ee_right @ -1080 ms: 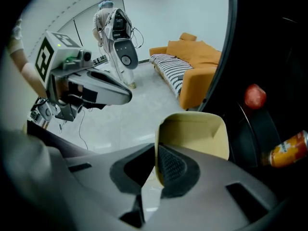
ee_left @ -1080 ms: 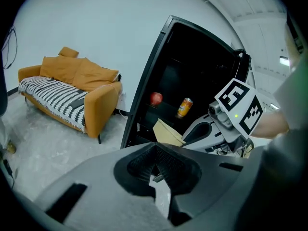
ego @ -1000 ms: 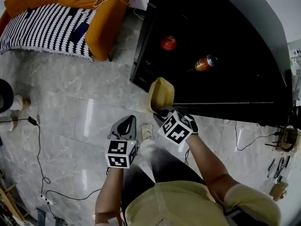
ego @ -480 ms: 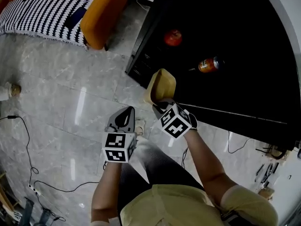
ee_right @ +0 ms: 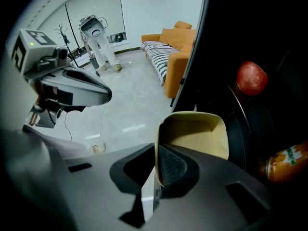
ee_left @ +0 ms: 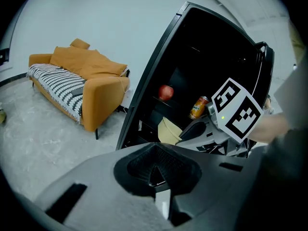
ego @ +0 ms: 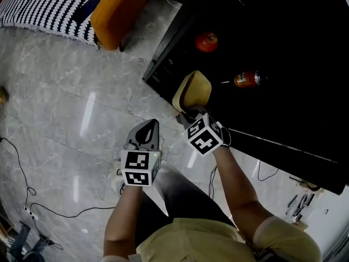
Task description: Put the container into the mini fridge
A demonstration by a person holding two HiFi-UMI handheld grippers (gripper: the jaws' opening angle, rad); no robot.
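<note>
— Where's the container [ee_right: 195, 134]?
— Pinched by its wall in the right gripper [ee_right: 155, 177], sticking out ahead of the jaws at the open fridge's [ego: 283, 53] front edge.
— The left gripper [ee_left: 156, 174]?
— Jaws together on nothing, just beside the right one.

The left tongs [ego: 146, 130] are held out in front of the person's body, jaws pressed together with nothing between them, the bare left forearm [ego: 121, 214] running straight behind. The right tongs [ego: 188, 115] reach farther forward, jaws clamped on the rim of the container [ego: 192, 90], the right forearm [ego: 238, 192] stretched out at a slant. The 2 tongs are near each other, not touching.
</note>
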